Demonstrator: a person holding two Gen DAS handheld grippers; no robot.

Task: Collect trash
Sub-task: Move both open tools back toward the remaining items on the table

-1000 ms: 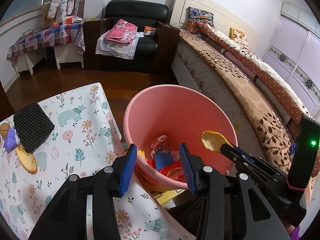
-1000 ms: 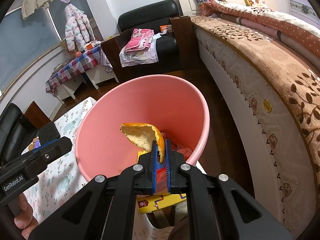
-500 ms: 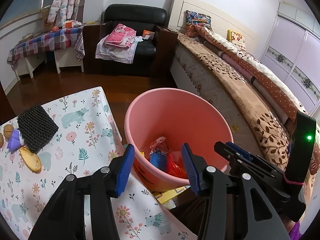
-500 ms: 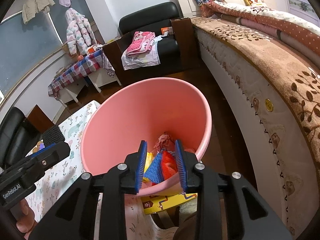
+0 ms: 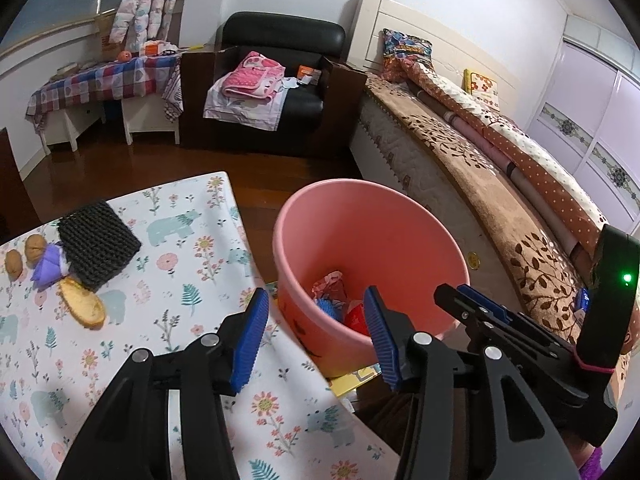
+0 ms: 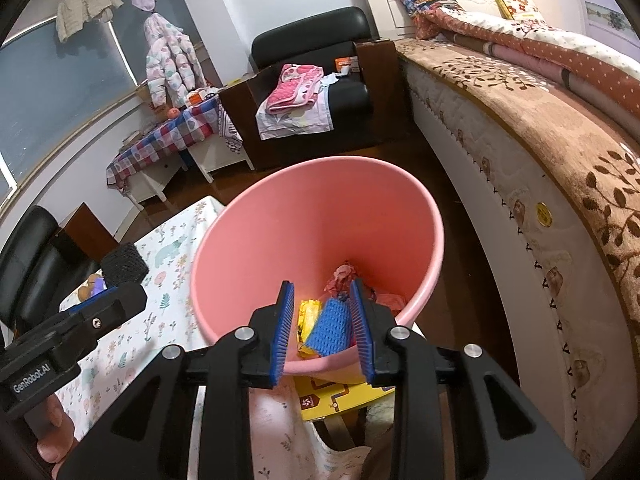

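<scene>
Right gripper (image 6: 322, 330) sits over the near rim of the round pink plastic bin (image 6: 400, 184), its jaws have just been opening and now stand partly apart with nothing between them; the trash it carried is not in its jaws, and the bin's bottom holds a blue mesh scrap (image 6: 331, 326), a yellow wrapper (image 6: 308, 314) and crumpled pink-red wrappers (image 6: 342, 276). Left gripper (image 5: 314, 334) is spread wide and empty, hovering at the edge where the floral bear-print tablecloth (image 5: 188, 248) meets the bin (image 5: 372, 216). Trash left to collect is on the cloth, well apart from the bin: an orange peel strip (image 5: 82, 302), a small purple crumpled paper (image 5: 50, 266), two brown walnut-like shells (image 5: 24, 252), all just beside a black knitted square pad (image 5: 98, 248), which may not be trash. Step in hand looks like release done, go back for the next piece. To do it well: lift clear of the rim before swinging back so the bin isn't tipped, take the peel first since it lies flattest and nearest, come down with the jaws straddling its narrow width, pinch without snagging the cloth. Keep the two grippers from crossing. The small paper touches the pad, so grab it from the free side.
</scene>
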